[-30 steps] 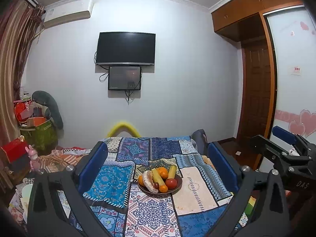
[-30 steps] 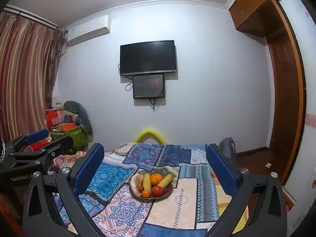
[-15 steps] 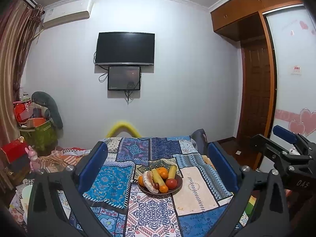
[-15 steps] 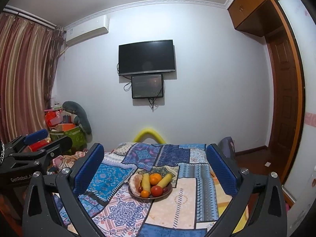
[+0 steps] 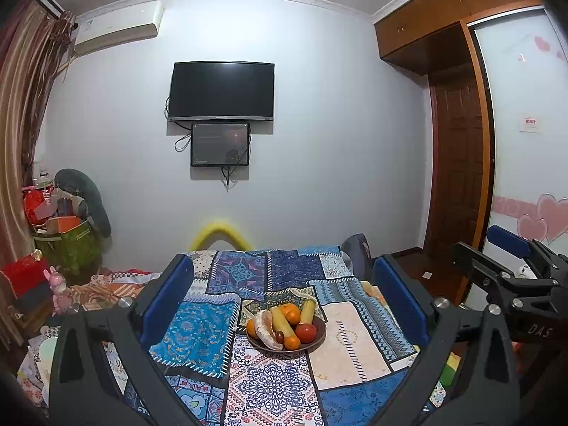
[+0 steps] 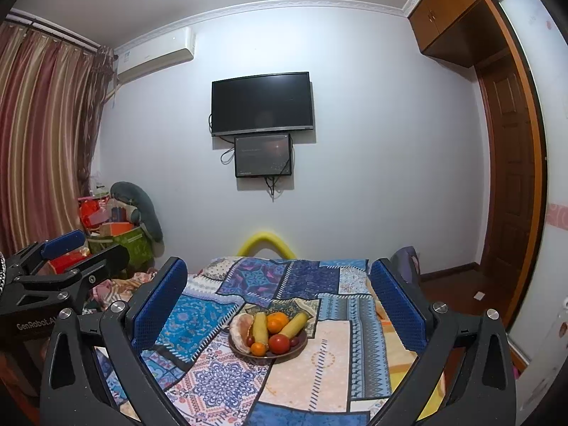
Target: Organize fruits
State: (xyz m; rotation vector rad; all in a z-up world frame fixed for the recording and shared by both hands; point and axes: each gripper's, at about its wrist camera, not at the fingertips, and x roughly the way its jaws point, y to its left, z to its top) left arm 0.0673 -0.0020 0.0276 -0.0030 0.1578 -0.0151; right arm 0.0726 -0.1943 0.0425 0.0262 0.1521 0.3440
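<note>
A dark brown bowl (image 5: 318, 337) sits on the patchwork cloth (image 5: 198, 333), heaped with fruit. Read as a clock face in the left wrist view: a peeled pomelo segment (image 5: 267, 330), pale and pinkish, curves along the rim from 9 to 6 o'clock. A yellow banana (image 5: 281, 320) lies across the middle, tilted from 11 toward 5. A large orange (image 5: 290, 313) sits at 12 o'clock, and a second yellow banana (image 5: 307, 311) leans outward at 1. A red apple (image 5: 306, 332) rests at 3 o'clock, touching a small orange (image 5: 291, 343) at 5. Another small orange (image 5: 251, 328) peeks out at 9, behind the pomelo.
</note>
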